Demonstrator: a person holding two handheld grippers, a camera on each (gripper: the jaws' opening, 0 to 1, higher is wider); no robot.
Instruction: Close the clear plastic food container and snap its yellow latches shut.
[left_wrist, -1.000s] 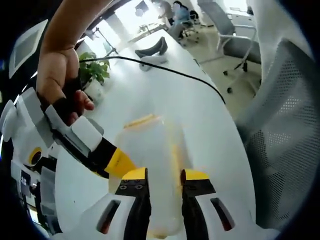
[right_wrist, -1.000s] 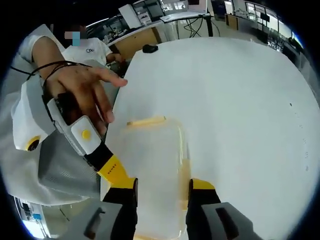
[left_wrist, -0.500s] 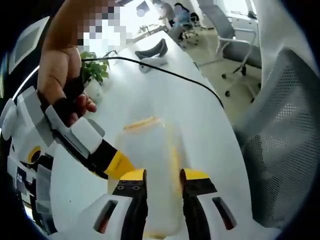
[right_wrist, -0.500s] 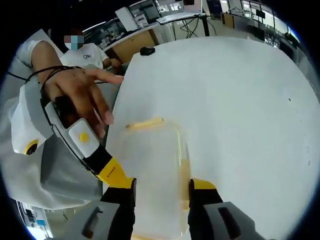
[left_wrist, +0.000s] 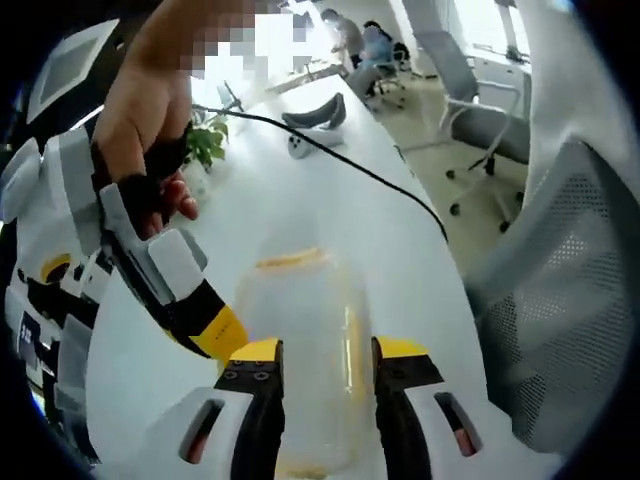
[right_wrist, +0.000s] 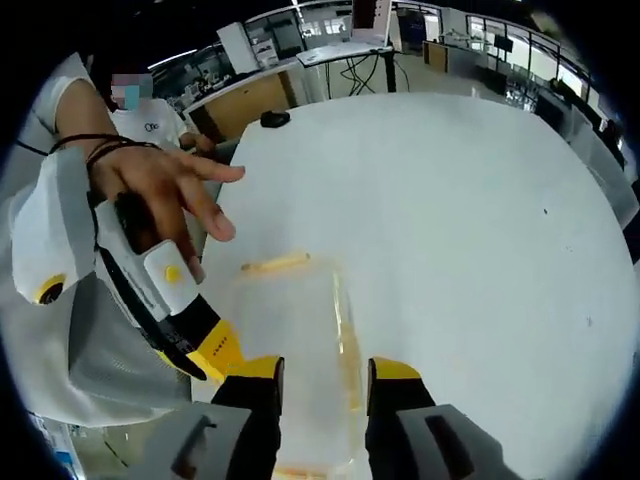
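The container (left_wrist: 305, 350) lies on the white table (left_wrist: 400, 240) straight ahead of the left gripper (left_wrist: 325, 352), its near part between that gripper's parted jaws; I judge the spread is meant to bracket the box so it cannot slide while a latch is pressed. The right gripper (right_wrist: 322, 367) stands likewise, jaws apart over the container (right_wrist: 295, 350), clamping nothing. In each view the other gripper reaches in from the left, beside the box. The container is clear and cloudy, lid seemingly down, with a yellow latch (left_wrist: 290, 259) along its far edge and another (right_wrist: 347, 350) along its right side; whether they are snapped I cannot tell.
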